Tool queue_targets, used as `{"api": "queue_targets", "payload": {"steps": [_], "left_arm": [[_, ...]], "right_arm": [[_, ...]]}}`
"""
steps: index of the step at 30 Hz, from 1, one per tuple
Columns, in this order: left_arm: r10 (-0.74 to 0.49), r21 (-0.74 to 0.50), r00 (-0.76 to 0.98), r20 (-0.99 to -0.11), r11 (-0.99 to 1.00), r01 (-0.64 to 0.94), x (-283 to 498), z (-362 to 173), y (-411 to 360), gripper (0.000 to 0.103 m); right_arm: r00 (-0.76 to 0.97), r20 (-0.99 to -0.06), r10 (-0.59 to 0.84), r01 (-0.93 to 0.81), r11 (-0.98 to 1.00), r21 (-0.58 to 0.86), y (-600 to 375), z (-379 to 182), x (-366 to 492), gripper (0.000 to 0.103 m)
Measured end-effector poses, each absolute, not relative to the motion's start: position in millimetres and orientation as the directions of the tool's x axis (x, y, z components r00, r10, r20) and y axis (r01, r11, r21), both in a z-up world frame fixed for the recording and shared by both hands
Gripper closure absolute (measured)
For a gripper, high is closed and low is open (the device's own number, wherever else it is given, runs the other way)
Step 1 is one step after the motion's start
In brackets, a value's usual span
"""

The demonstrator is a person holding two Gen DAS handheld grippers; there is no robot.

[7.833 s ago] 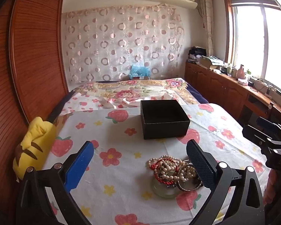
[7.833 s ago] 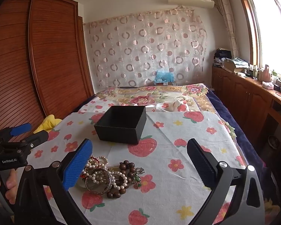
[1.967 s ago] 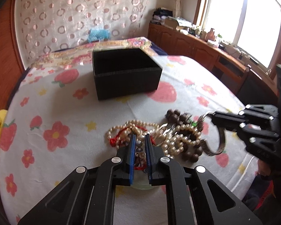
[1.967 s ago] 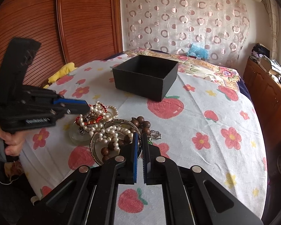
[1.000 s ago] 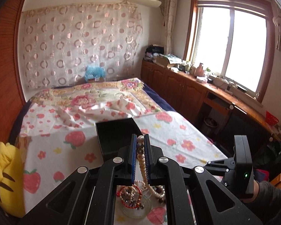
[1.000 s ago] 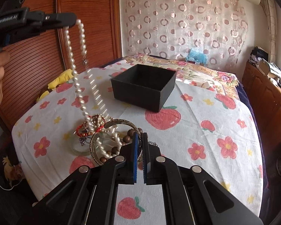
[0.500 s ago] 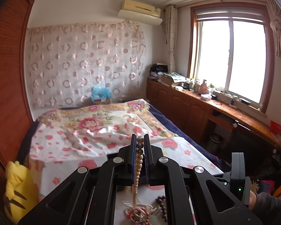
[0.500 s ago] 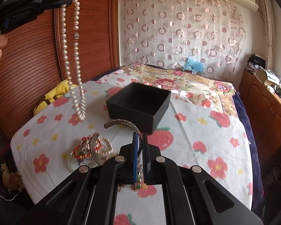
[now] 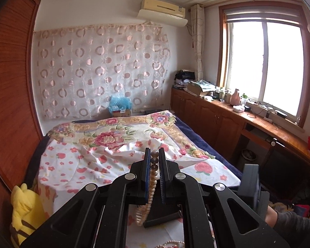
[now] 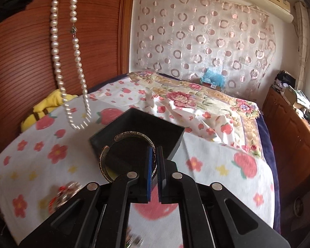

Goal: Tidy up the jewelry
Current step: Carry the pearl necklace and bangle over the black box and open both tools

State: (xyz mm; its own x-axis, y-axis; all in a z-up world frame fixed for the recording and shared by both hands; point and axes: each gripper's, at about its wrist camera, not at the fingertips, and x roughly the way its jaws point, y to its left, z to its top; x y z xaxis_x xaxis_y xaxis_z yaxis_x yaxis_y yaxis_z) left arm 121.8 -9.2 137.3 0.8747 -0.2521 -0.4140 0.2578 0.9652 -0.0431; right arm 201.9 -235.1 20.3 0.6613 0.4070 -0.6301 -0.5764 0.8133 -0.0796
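My left gripper (image 9: 154,158) is shut on a pearl necklace (image 9: 150,188), held high; the strand hangs down between the fingers. In the right wrist view the necklace (image 10: 56,47) dangles from the upper left, its loop left of the black box (image 10: 153,124). My right gripper (image 10: 154,155) is shut on a silver cuff bangle (image 10: 113,146), held over the near edge of the open black box. Only a corner of the box (image 9: 161,217) shows under the left gripper. The remaining jewelry pile (image 10: 64,192) lies blurred on the cloth at lower left.
The table has a white strawberry-and-flower cloth (image 10: 217,161). A yellow plush toy (image 10: 45,103) lies at its left edge by the wooden wardrobe (image 10: 20,62). A bed (image 9: 113,136) lies beyond, and wooden cabinets (image 9: 217,119) run along the window at right.
My left gripper lifted the pearl necklace higher and clear of the pile. My right gripper carried the bangle forward from the pile to the box's near edge.
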Motion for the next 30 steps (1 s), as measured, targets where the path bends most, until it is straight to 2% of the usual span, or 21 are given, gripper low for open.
{"api": "queue_targets", "payload": {"steps": [10, 13, 24, 30], "left_arm": [[-0.246, -0.042, 0.871, -0.426, 0.967, 0.253, 151.2, 129.3, -7.9, 0.096], [-0.253, -0.045, 0.866, -0.431, 0.965, 0.259, 163.3, 124.8, -6.6, 0.096], [-0.273, -0.033, 0.836, -0.476, 0.956, 0.293, 197.5, 102.0, -24.4, 0.096], [-0.299, -0.047, 0.821, -0.486, 0.947, 0.317, 208.9, 100.8, -37.8, 0.096]], "right_arm": [[0.600, -0.700, 0.387, -0.632, 0.766, -0.118, -206.6, -11.6, 250.3, 0.098], [0.563, -0.722, 0.402, -0.657, 0.748, -0.096, -204.2, -18.8, 254.1, 0.093], [0.591, -0.671, 0.448, -0.623, 0.782, -0.026, -241.0, -1.1, 247.6, 0.093], [0.631, -0.654, 0.417, -0.580, 0.814, -0.041, -267.2, 5.0, 246.3, 0.093]]}}
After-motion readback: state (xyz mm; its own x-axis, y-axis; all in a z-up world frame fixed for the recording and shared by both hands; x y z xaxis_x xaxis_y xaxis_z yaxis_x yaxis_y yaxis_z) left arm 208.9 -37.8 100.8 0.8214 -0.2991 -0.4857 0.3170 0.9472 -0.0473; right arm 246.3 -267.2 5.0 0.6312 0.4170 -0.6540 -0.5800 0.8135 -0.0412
